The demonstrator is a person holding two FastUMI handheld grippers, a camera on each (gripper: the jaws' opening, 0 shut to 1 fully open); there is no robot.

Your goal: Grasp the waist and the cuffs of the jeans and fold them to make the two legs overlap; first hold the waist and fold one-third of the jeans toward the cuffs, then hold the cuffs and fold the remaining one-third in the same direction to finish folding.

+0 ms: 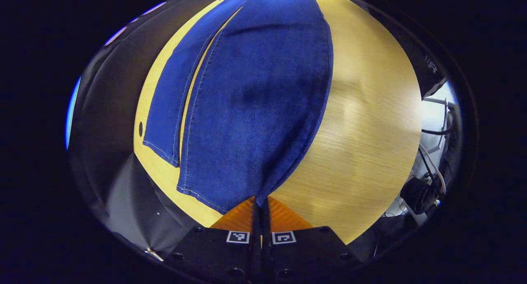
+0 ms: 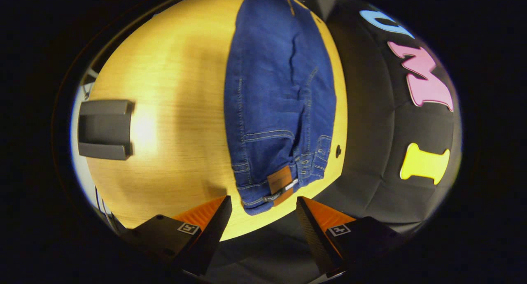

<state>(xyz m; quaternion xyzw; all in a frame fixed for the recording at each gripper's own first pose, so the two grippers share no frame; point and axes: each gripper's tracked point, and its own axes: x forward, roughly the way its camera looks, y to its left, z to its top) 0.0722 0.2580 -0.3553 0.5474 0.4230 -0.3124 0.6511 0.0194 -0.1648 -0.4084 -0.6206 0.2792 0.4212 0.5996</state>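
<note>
Blue denim jeans [image 1: 255, 103] lie lengthwise on the wooden table [image 1: 370, 144]. Left gripper [image 1: 260, 206] clamps one cuff corner; right gripper [image 2: 263, 210] sits spread before the waist [image 2: 271, 185].

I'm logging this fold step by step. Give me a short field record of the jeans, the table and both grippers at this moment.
jeans: blue denim on the table, legs not fully overlapped
cuff end: one leg's cuff pinched and lifted; other cuff flat beside it
waist: flat near the table edge, not gripped
left gripper: jaws closed on the cuff corner
right gripper: jaws open, just short of the waist
table: light wood
</note>
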